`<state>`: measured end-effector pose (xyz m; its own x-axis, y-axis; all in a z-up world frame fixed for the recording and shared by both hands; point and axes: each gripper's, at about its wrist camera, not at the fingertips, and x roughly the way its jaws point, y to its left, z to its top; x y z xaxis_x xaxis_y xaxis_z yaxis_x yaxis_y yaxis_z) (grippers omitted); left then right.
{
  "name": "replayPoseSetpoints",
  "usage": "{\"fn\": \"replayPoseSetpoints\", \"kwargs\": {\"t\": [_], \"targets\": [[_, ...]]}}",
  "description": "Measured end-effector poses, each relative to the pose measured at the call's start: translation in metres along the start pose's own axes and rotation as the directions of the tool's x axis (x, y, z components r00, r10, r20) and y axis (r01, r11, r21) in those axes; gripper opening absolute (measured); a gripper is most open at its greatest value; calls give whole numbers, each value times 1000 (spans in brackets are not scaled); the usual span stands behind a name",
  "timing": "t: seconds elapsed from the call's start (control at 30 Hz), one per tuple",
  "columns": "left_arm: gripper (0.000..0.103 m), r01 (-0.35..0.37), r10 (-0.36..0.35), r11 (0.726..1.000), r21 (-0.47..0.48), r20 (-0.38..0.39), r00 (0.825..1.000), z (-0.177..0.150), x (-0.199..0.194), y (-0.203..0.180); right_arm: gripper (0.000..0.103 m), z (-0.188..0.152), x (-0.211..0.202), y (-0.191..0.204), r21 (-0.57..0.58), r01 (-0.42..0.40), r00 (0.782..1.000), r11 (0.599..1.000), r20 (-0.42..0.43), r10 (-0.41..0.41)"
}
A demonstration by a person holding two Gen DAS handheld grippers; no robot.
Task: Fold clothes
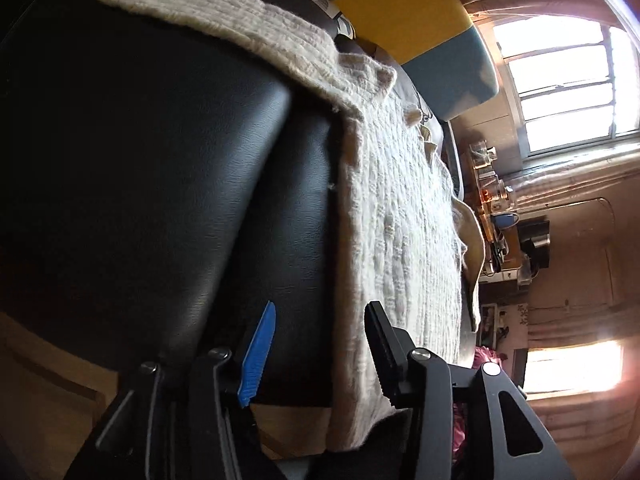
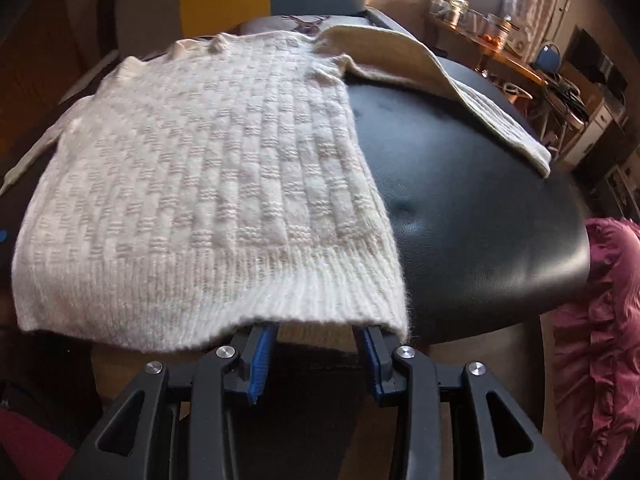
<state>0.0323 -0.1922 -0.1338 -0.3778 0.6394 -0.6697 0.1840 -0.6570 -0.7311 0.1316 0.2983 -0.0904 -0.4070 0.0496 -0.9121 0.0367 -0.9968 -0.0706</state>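
Black padded leather surface (image 2: 460,208), dimpled: carrying 1 cream knitted sweater (image 2: 208,184), lying flat, its ribbed hem hanging over the near edge, 1 sleeve (image 2: 472,92) stretching out across the bare leather.

The left hand-held gripper (image 1: 320,336) is turned on its side, its jaws wide apart. The right hand-held gripper (image 2: 316,340) sits level, jaws apart too.

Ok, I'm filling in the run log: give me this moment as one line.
sweater flat on black seat | right gripper open at hem | left gripper open, beside sweater edge | sleeve unfolded
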Motion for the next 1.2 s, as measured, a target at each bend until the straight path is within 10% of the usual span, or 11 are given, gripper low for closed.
{"fn": "replayPoseSetpoints", "kwargs": {"t": [0.3,0.37,0.4,0.63,0.8,0.87,0.93,1.07,1.2], "targets": [[53,-55,56,998,30,-46,997,21,55,-30,40,18,-54,3,-63,-247,964,967,88,252],[12,-85,85,996,4,-40,996,26,58,-24,41,37,-48,19,-93,-273,953,958,108,282],[7,-110,110,994,-12,-41,993,29,60,-19,41,48,-40,30,-112,-271,953,956,111,283],[5,-151,161,984,-91,107,981,68,22,0,40,79,27,78,-174,-246,968,954,14,252],[5,-18,13,999,49,100,995,78,-4,-25,41,81,59,97,-214,-235,972,948,-48,231],[6,-146,139,981,126,65,988,71,9,-31,41,81,62,94,-200,-251,968,947,-50,246],[6,-350,348,930,110,33,937,66,28,-14,41,81,63,90,-182,-265,964,947,-50,260],[8,-201,204,977,-65,32,979,67,15,25,44,81,63,91,-209,-258,966,943,-52,253],[31,-181,194,979,-94,163,967,73,-21,33,45,92,61,94,-199,-274,962,941,-56,268]]}}
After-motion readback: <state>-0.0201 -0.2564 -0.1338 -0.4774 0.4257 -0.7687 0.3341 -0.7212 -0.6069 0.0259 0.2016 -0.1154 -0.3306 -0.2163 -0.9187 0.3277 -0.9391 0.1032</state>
